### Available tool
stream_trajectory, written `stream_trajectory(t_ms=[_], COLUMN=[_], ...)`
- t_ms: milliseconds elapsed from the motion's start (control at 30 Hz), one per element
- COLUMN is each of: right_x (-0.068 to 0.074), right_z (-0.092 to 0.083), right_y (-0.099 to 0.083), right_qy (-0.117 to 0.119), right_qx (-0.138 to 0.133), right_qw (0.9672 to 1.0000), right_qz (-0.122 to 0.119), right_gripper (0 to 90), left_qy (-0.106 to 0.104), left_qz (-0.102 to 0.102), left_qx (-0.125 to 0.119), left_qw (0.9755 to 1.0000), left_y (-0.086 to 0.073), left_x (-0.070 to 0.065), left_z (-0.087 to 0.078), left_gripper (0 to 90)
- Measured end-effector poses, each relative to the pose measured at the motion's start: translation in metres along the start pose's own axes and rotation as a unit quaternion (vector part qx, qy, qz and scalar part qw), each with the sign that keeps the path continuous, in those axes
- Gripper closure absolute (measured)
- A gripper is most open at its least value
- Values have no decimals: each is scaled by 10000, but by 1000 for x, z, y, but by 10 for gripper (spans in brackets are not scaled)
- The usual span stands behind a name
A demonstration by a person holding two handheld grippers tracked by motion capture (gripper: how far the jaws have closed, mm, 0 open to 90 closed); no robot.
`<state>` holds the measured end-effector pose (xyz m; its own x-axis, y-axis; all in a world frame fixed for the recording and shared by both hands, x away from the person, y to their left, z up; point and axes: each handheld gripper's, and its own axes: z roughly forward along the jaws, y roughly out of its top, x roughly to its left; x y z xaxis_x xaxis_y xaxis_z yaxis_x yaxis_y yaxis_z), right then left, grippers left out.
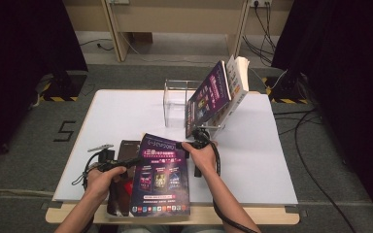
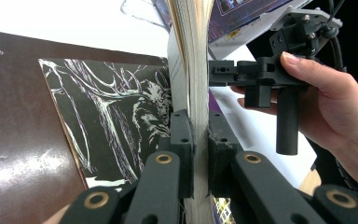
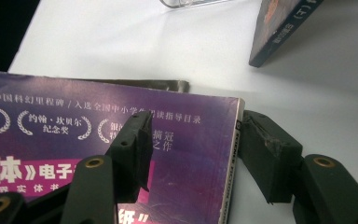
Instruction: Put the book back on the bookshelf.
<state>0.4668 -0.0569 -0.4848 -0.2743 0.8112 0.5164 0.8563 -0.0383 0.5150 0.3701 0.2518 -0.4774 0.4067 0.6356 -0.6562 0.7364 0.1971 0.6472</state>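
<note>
A purple paperback (image 1: 160, 179) is held up at the table's front edge, tilted, over a dark brown book (image 1: 126, 148) that lies flat. My left gripper (image 1: 137, 159) clamps the paperback's left edge. In the left gripper view both pads (image 2: 182, 135) press on the page block (image 2: 196, 70), seen edge-on. My right gripper (image 1: 187, 145) is at the paperback's top right corner. In the right gripper view its jaws (image 3: 196, 119) stand wide apart around that corner (image 3: 74, 140), one over the cover and one beyond the spine.
A clear acrylic stand (image 1: 175, 102) sits at the back centre of the white table (image 1: 262, 160). Against it leans a second purple book (image 1: 206, 97), backed by a white one (image 1: 238, 77). Cables trail from both grippers.
</note>
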Motion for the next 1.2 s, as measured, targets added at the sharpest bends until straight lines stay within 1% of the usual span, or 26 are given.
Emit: stream_trajectory(t_ms=[100, 167, 200, 267, 367, 400, 433, 500, 567, 600, 700, 767, 833, 967, 1033, 1100, 1200], right_x=[-2, -3, -3, -2, -1, -2, -2, -3, -2, -2, 1, 1, 1, 3, 3, 2, 4], right_z=[0, 0, 0, 0, 0, 0, 0, -1, 0, 0, 1, 1, 1, 1, 0, -2, -5], right_y=[-1, -1, 0, 0, 0, 0, 0, 0, 0, 0, 1, 0, 0, 0, 0, 1, 3], right_qy=[74, 48, 44, 19, -32, -8, 3, 93, 150, 200, 192, 137, 24, -102, -123, -81, -105], right_qx=[-42, -46, -40, -22, 24, 28, 63, 135, 167, 242, 274, 271, 274, 261, 280, 296, 290], right_qw=[10000, 10000, 10000, 10000, 10000, 10000, 10000, 9998, 9997, 9994, 9994, 9995, 9996, 9996, 9995, 9995, 9995], right_qz=[41, 51, 44, -13, -4, -3, 63, 122, 128, 128, 103, 75, 54, 1, -5, -26, -52], right_gripper=[457, 484, 490, 491, 516, 524, 535, 536, 535, 524, 502, 534, 605, 628, 652, 685, 709], left_qy=[43, 131, 183, 245, 362, 409, 462, 542, 559, 580, 624, 626, 631, 648, 672, 705, 727], left_qz=[-84, -136, -136, -224, -265, -293, -308, -299, -326, -338, -321, -322, -324, -324, -328, -299, -304], left_qx=[31, 85, 118, 158, 239, 260, 278, 302, 324, 342, 401, 402, 406, 426, 441, 466, 495], left_qw=[10000, 9998, 9997, 9993, 9987, 9984, 9981, 9976, 9974, 9972, 9967, 9967, 9967, 9965, 9962, 9960, 9957], left_y=[-1, -2, -2, -3, -4, -4, -4, -3, -3, -3, -2, -2, -2, -1, -1, -1, 0], left_x=[4, 7, 9, 13, 16, 17, 18, 20, 22, 23, 23, 23, 23, 23, 23, 23, 23], left_z=[1, 3, 3, 5, 6, 7, 7, 7, 8, 8, 9, 9, 9, 10, 10, 10, 11], left_gripper=[830, 830, 830, 830, 830, 829, 829, 829, 828, 829, 828, 828, 827, 827, 827, 826, 827])
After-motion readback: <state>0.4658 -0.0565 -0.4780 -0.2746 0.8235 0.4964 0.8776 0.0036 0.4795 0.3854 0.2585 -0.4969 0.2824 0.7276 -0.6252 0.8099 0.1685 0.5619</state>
